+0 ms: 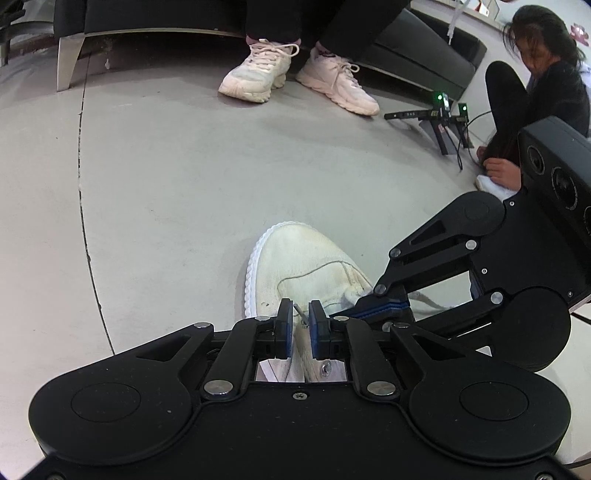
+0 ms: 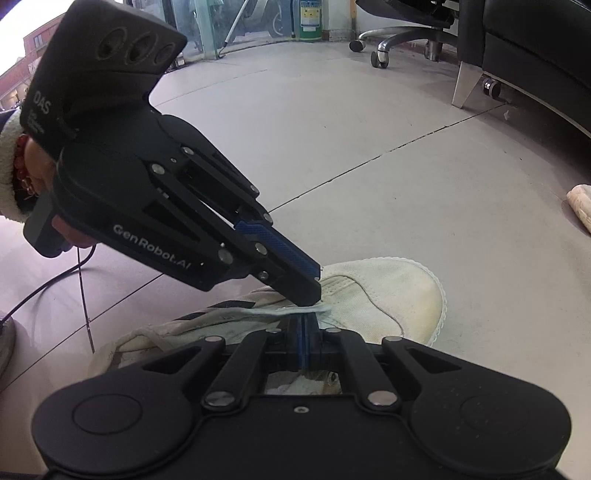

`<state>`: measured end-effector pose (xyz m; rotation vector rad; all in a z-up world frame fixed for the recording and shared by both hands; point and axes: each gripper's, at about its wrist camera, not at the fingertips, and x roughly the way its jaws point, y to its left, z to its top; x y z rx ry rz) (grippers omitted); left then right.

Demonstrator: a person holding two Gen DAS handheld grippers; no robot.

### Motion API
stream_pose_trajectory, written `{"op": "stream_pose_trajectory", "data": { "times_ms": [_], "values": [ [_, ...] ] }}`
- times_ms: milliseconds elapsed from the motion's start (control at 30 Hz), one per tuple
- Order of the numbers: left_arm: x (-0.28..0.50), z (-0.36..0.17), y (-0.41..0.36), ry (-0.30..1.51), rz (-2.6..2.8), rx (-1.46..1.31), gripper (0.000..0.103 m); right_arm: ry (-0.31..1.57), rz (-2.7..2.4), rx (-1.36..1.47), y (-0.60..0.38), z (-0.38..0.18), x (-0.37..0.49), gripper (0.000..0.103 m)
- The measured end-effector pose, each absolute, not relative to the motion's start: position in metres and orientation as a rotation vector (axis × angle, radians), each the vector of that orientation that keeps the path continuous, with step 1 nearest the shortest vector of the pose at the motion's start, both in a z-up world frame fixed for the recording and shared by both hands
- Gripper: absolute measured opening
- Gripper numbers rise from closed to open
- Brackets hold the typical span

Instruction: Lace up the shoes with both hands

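Observation:
A white canvas shoe (image 1: 295,266) lies on the floor, toe pointing away; it also shows in the right wrist view (image 2: 388,291). My left gripper (image 1: 301,314) hovers over its lacing area, jaws a little apart, with a thin lace tip (image 1: 300,314) standing between the pads. In the right wrist view the left gripper (image 2: 312,295) points down onto the shoe. My right gripper (image 2: 303,325) is shut on the white lace (image 2: 295,311), which runs flat across its tips. It enters the left wrist view from the right (image 1: 373,310), with lace (image 1: 424,299) trailing behind.
A seated person's white sneakers (image 1: 295,74) rest by a black sofa (image 1: 147,18). Another person (image 1: 543,92) crouches at right near a black device with green lights (image 1: 443,110). An office chair base (image 2: 406,40) and a sofa leg (image 2: 467,86) stand beyond.

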<state>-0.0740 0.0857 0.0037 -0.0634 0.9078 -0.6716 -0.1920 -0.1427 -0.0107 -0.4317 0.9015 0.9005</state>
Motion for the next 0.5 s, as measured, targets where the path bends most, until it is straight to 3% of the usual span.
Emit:
{"op": "stream_pose_trajectory", "data": {
  "times_ms": [233,400,500],
  "values": [
    [-0.077,0.000,0.078,0.886,-0.669,-0.039,0.003,0.903,0.891,-0.419,-0.145,-0.010,-0.195,0.001],
    [-0.111,0.004,0.045,0.748,-0.594,0.236,0.003,0.859,0.814,-0.468,-0.143,0.017,-0.216,0.006],
    [-0.136,-0.001,0.023,0.637,-0.523,0.437,0.002,0.862,0.790,-0.427,-0.140,0.037,-0.244,0.004]
  ]
}}
